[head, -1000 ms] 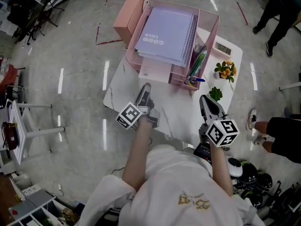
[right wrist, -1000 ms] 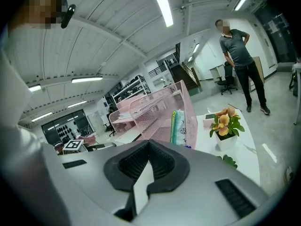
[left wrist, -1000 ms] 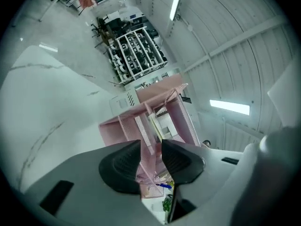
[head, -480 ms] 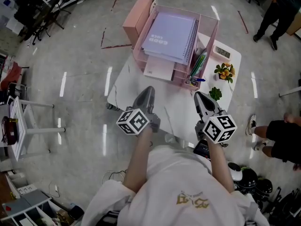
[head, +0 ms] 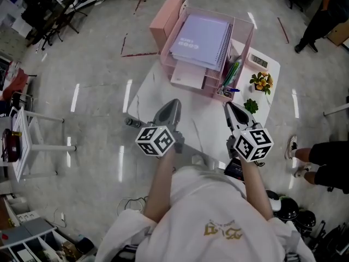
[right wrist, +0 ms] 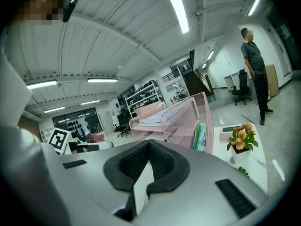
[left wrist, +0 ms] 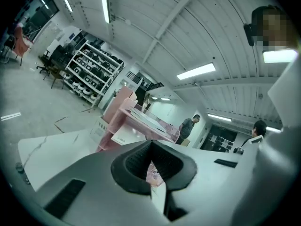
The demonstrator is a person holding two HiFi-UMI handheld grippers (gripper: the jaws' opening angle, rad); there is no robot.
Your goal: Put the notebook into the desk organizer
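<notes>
The left tool (head: 174, 102) and right tool (head: 228, 107) are both closed, empty; notebook (head: 203, 36) cover reads "GOOD"

Bright ceiling strip lights (right wrist: 178, 9), streaky glare on glossy floor (head: 98, 64) (fisheye edges dark, curved)

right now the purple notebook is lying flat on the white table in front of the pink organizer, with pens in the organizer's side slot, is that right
Not quite. The purple notebook is not on the white table; it lies flat on the top tray of the pink organizer, as the head view shows. The pens do stand in the organizer's side slot.
</notes>
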